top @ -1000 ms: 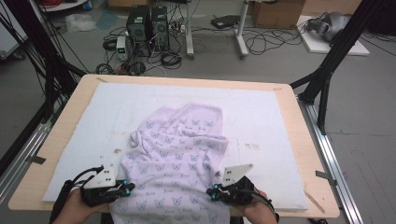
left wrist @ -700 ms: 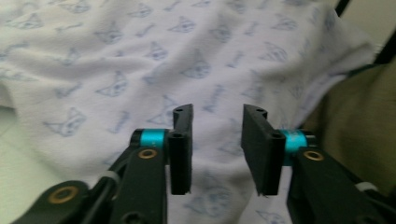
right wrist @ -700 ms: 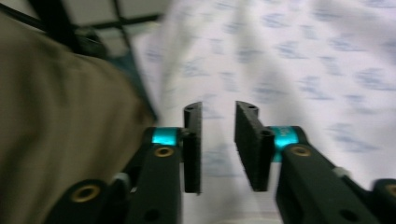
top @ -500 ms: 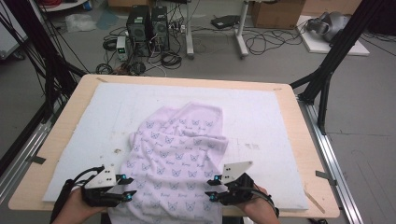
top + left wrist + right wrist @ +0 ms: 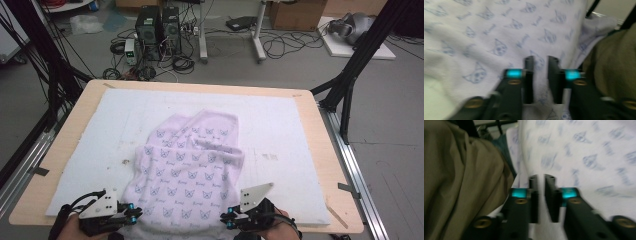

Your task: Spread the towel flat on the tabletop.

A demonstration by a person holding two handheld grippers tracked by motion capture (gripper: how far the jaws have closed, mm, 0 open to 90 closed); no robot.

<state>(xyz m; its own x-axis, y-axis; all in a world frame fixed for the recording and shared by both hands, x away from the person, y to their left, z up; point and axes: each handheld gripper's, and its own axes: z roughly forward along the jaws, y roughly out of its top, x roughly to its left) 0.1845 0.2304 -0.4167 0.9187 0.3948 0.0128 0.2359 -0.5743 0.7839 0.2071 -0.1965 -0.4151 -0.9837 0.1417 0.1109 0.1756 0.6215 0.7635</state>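
A lilac cloth (image 5: 187, 165) with a blue cat print lies rumpled on the white foam mat (image 5: 290, 125), its near hem at the table's front edge. My left gripper (image 5: 136, 212) is at the hem's left corner and points inward. My right gripper (image 5: 226, 219) is at the right corner and faces it. In the left gripper view the jaws (image 5: 540, 60) have just been closing and stand a narrow gap apart, with the cloth (image 5: 486, 32) showing in the gap. In the right gripper view the jaws (image 5: 540, 178) have also been closing, with a slim gap over the cloth (image 5: 586, 150).
The mat covers a wooden table (image 5: 320, 150) with bare wood along its edges. The person's olive garment (image 5: 614, 65) (image 5: 456, 182) hangs close behind the hem. Black frame legs, computers and cables stand on the floor beyond the table.
Both grippers shifted slightly along the near hem, in and back. The cloth's near part lies a little more spread between them.
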